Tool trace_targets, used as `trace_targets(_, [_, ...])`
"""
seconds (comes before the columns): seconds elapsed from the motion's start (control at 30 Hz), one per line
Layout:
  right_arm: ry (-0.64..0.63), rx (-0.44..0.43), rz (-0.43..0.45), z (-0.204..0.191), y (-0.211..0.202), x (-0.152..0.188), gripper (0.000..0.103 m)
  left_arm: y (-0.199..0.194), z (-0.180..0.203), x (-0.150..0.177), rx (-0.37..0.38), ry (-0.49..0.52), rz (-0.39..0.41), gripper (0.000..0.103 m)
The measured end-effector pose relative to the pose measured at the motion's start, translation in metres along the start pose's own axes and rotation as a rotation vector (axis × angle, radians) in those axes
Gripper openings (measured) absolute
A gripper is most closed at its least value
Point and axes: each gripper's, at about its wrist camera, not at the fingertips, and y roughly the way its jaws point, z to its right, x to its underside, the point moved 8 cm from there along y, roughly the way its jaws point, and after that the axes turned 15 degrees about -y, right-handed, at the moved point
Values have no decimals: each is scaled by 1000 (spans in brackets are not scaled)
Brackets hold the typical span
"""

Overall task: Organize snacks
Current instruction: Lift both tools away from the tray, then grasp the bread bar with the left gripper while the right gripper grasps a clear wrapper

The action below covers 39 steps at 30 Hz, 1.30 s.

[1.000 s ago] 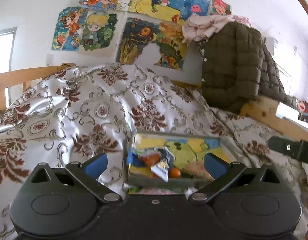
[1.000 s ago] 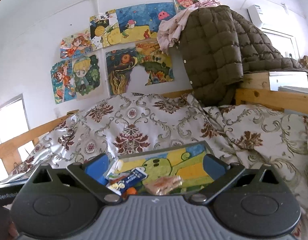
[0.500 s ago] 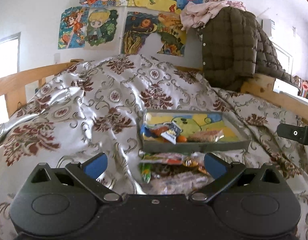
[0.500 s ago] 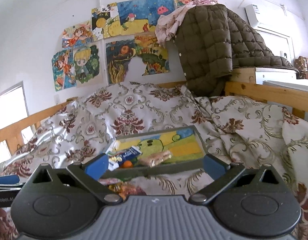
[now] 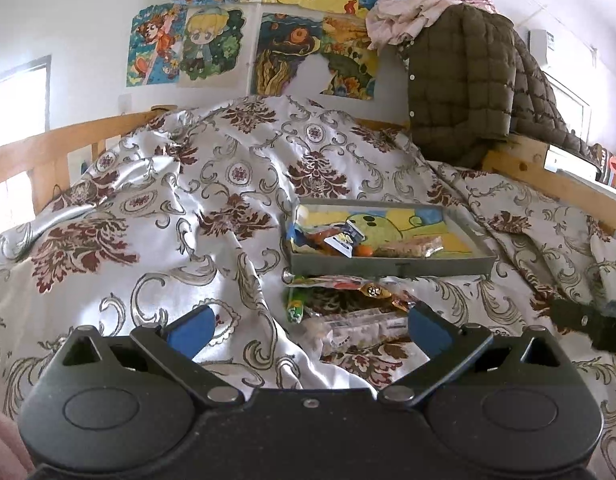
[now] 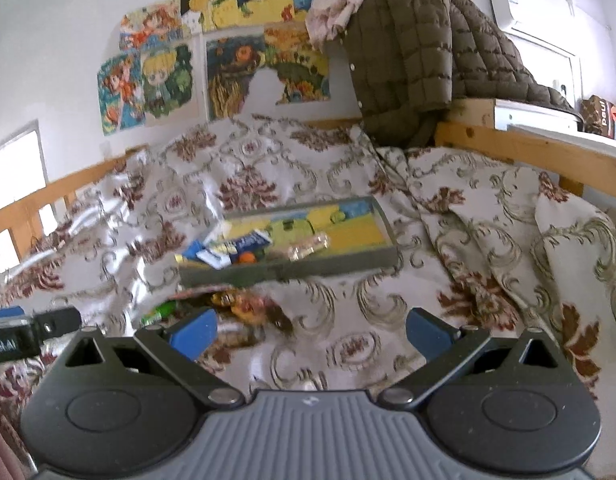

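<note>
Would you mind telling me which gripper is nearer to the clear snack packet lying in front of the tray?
Left. The left gripper hangs open right over the clear snack packet, while the right gripper is open farther to the packet's right.

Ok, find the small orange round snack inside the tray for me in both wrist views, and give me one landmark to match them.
Left wrist view: the orange round snack lies just right of centre, by the tray's near wall, right of the blue-and-white packet.
Right wrist view: the snack sits left of centre, again by the tray's near wall.
Shared landmark: the brown quilted jacket hanging at upper right.
</note>
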Motion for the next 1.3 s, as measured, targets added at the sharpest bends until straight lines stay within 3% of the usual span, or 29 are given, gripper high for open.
trace_targets(0.4, [-50, -3, -114, -15, 5, 21, 103, 10, -5, 13, -50, -8, -92, 102])
trace_targets(1.3, [-49, -46, -120, -14, 17, 11, 103, 43, -13, 32, -103, -54, -262, 102])
